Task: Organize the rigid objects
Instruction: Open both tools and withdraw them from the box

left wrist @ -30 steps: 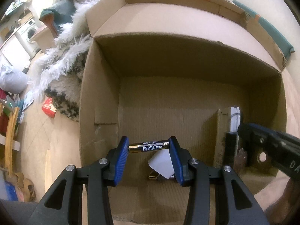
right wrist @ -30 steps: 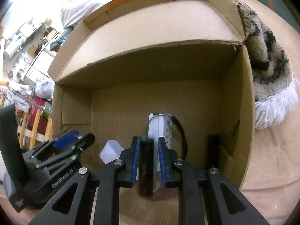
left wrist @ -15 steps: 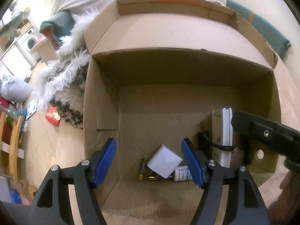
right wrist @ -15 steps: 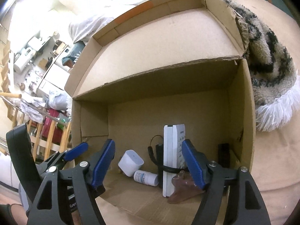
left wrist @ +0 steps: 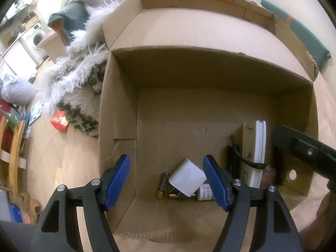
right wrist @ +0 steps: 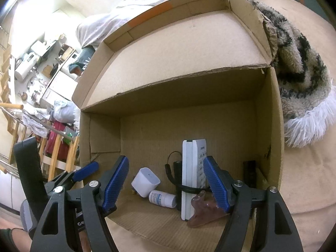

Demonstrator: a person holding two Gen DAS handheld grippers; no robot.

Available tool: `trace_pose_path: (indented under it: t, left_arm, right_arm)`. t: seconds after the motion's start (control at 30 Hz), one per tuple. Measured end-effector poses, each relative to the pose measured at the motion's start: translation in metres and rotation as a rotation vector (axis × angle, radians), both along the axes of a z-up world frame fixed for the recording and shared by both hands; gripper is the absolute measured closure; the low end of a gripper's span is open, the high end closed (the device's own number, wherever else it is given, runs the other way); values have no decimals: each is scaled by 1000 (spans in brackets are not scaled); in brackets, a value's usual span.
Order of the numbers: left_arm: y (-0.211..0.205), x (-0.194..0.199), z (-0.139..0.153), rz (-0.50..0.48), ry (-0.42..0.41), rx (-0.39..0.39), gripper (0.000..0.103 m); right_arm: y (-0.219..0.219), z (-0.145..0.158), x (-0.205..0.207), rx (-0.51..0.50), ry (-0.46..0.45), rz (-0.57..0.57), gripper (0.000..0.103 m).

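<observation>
Now your left gripper (left wrist: 167, 180) hangs released over the near edge of the cardboard box (left wrist: 117, 109), its jaws just having opened, with the battery (left wrist: 162, 185) lying free on the box floor at lower centre beside the white adapter (left wrist: 187, 176) and the small bottle (left wrist: 206, 192). Your right gripper (right wrist: 166, 183) is likewise spread wide after opening, gripping nothing. Between its blue pads, the white remote (right wrist: 192, 178) stands upright at lower centre right, with a black strap looped around it.
</observation>
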State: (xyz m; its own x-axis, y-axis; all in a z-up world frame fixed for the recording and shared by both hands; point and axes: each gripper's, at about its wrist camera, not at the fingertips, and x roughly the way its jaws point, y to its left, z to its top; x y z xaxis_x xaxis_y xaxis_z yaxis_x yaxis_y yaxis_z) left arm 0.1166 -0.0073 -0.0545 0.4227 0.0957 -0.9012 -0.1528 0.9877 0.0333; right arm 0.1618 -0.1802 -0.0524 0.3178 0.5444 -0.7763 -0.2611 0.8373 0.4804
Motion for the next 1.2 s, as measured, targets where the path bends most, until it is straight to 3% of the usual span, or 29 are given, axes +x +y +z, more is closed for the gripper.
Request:
trace_pose_path:
  t: [0.57, 0.7, 0.97, 1.2]
  left_arm:
    - [26, -48, 26, 11, -74, -72, 34]
    - [33, -61, 22, 20, -57, -55, 34]
    - [49, -83, 4, 96, 21, -120, 34]
    - [64, -89, -10, 152, 73, -195, 33]
  right_arm:
    - [-18, 18, -23, 6, -38, -24, 26]
    - [-29, 26, -39, 25, -54, -40, 26]
    - [-49, 25, -67, 21, -33, -90, 26]
    - [-65, 10, -82, 6, 39, -146, 26]
